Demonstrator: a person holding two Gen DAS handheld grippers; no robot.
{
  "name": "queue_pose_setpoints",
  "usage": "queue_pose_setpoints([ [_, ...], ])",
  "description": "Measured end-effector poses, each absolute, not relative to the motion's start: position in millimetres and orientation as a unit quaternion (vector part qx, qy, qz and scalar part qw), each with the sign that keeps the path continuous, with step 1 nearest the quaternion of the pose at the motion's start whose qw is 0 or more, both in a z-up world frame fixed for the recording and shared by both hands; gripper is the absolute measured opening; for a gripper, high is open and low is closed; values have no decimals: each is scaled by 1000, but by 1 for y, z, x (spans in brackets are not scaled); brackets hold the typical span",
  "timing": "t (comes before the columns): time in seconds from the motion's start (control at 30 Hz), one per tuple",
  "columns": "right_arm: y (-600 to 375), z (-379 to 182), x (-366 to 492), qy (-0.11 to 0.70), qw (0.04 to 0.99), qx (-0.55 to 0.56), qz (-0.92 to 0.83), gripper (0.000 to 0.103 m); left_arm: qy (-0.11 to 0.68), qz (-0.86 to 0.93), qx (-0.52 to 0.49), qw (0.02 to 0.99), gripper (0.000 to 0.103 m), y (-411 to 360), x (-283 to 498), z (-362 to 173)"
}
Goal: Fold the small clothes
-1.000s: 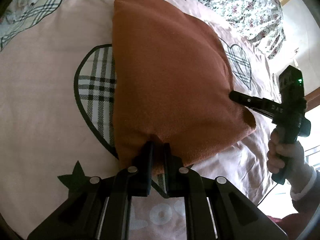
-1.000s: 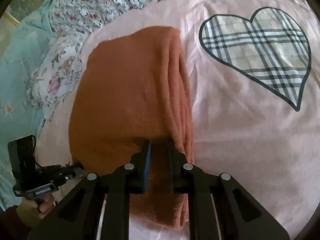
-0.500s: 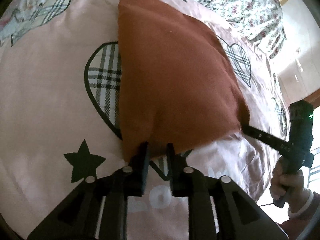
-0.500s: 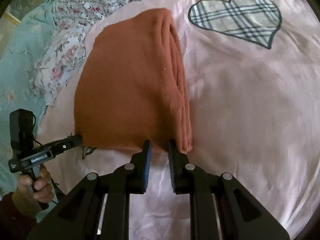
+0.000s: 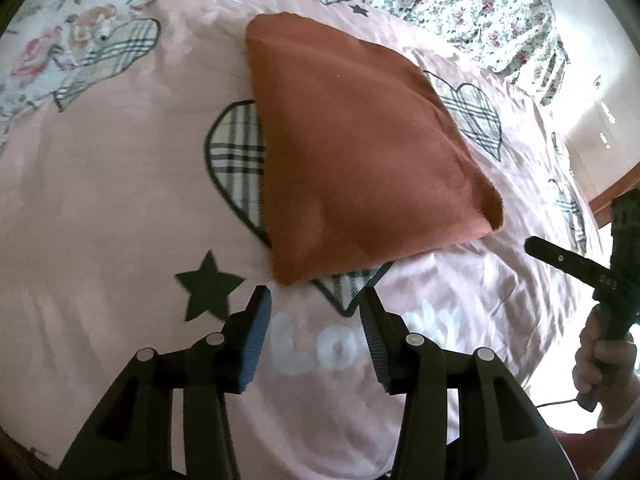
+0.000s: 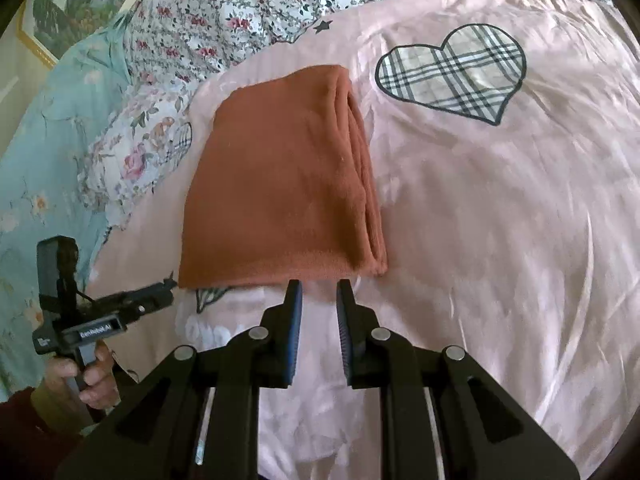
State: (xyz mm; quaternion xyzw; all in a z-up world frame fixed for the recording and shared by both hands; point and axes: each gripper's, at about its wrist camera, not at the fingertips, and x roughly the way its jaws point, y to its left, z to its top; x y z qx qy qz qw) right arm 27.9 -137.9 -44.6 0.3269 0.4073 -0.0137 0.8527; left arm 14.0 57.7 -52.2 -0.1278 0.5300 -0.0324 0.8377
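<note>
A matt, fuzzy fleece-like cloth is seen in the rust-brown garment (image 6: 280,184); a smooth, satiny sheen is shown by the pink bedcover (image 6: 500,220).

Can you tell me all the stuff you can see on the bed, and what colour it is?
folded cloth: one, rust orange, lying flat on the pink bedcover, its layered edge on the right in the right wrist view
pink bedcover: one, pale pink, under the cloth
plaid hearts: several, checked with dark outlines, printed on the bedcover; one partly hidden under the cloth
black star: one larger, printed near the left gripper
floral bedding: white with red flowers, beyond the bedcover
blue sheet: pale blue, at the left in the right wrist view
left gripper: one, black, open, just short of the cloth
right gripper: one, black, open, just short of the cloth
</note>
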Motion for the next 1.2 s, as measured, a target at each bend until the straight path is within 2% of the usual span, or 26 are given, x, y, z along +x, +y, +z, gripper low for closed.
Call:
queue_pose_setpoints([
  [0.17, -127, -41, 24, 417, 855, 309, -15, 39, 518, -7, -94, 850, 60, 53, -6, -46],
  [0.37, -116, -39, 21, 431, 856, 286, -16, 43, 512, 6, -75, 856, 76, 50, -23, -45],
  [0.6, -101, -38, 21, 442, 860, 256, -6, 61, 512, 33, -58, 856, 79, 51, -30, -44],
  [0.7, -92, -35, 24, 444, 866, 229, -6, 72, 505, 48, -48, 860, 80, 53, -31, -40],
  [0.77, -88, -32, 26, 440, 874, 209, -5, 84, 504, 61, -31, 861, 80, 51, -31, -39],
  [0.97, -80, -30, 36, 442, 877, 187, 5, 88, 500, 69, -24, 863, 83, 49, -24, -37],
  [1.2, -84, -29, 45, 441, 879, 182, -2, 90, 494, 69, -21, 866, 86, 47, -5, -30],
])
